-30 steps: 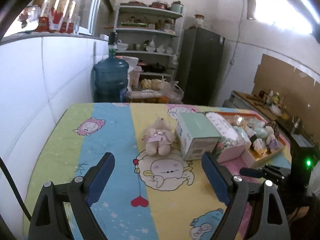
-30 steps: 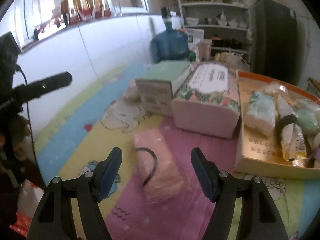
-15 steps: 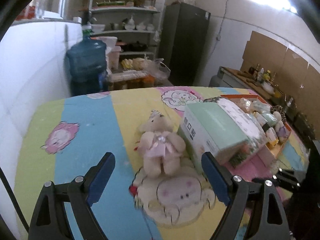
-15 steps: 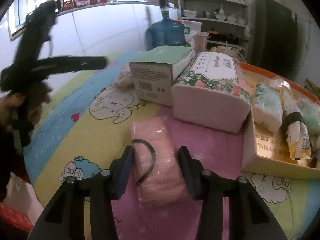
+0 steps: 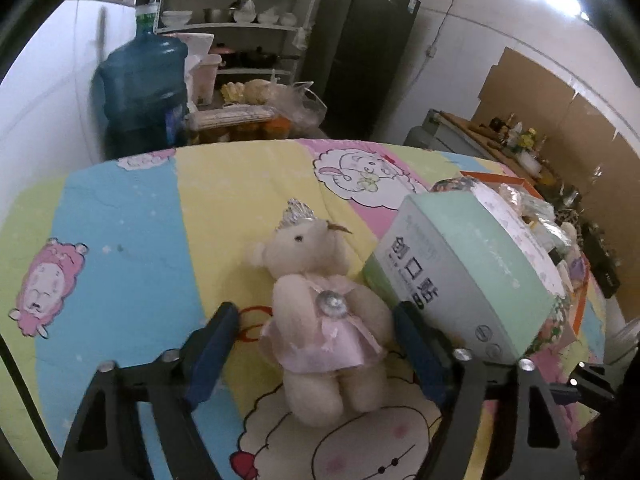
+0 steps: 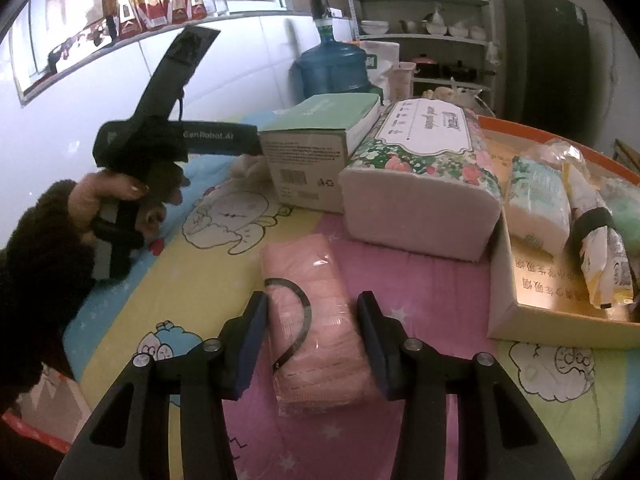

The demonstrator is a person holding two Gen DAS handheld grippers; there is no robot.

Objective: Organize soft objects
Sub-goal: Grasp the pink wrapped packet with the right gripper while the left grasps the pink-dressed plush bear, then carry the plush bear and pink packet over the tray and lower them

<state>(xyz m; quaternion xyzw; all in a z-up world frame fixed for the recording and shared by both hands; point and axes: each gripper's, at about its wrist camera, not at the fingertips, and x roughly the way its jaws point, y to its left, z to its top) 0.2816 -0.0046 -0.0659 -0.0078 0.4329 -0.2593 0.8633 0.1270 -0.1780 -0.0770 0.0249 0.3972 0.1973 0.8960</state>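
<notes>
A person's hand point(image 6: 120, 196) in a dark fuzzy sleeve point(image 6: 36, 264) is seen at the left of the right wrist view, holding the left gripper point(image 5: 316, 320) by its handle. That gripper's jaws are closing; the plush bear point(image 5: 320, 312) in a pink dress is seen between them, lying on the cartoon-printed table cover point(image 5: 128, 248), with a gap visible on the left side and the right pad close against the dress, so no firm grasp is yet observed. Just right of the bear, a mint-green box point(image 5: 456, 272) is set on the cover, and beside it a floral tissue pack point(image 6: 424, 176) is laid. In front of these, nearer the camera, a pink packet of stacked soft pads point(image 6: 316, 320) is found on the pink stripe of the cover; the right gripper point(image 6: 312, 336) is clenched on its near end, both pads pressed to its sides. At the far right, an open orange-rimmed cardboard box point(image 6: 520, 320) is noted, in which several wrapped soft packets point(image 6: 540, 196) are held. A blue water bottle point(image 5: 140, 88) is recorded beyond the table.
</notes>
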